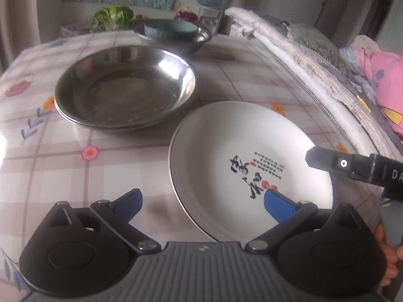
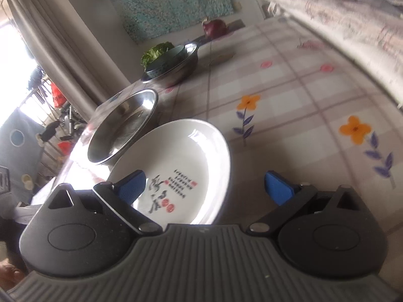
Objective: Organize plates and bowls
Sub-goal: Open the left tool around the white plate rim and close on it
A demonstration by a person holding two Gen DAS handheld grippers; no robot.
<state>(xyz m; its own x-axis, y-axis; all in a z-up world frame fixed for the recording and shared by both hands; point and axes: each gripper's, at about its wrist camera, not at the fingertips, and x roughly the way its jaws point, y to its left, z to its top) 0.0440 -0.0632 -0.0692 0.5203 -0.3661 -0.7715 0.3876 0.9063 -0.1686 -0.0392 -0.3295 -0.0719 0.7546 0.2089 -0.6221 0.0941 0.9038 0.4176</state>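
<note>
Left hand-held gripper [image 1: 204, 203], jaws spread & empty, sits nearest the white plate [image 1: 252, 161]: its near rim lies between the fingers, plate just ahead-right on the worktop [image 1: 63, 171]. Right hand-held gripper [image 2: 204, 188], also spread, straddles the far-right rim. Steel bowls [image 1: 126, 93] lie just beyond, up-left. Either could pinch; left looks squarer.

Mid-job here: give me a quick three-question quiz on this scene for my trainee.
1. True or false: the white plate is stacked inside the steel basin.
2. What sits in the far steel bowl? A) a teal dish B) an onion C) chopsticks
3. Fill in: both the left gripper and the right gripper have their jaws ____.

Key:
1. False; it lies beside the basin on the tablecloth.
2. A, the teal dish.
3. Open, and holding nothing.
</note>
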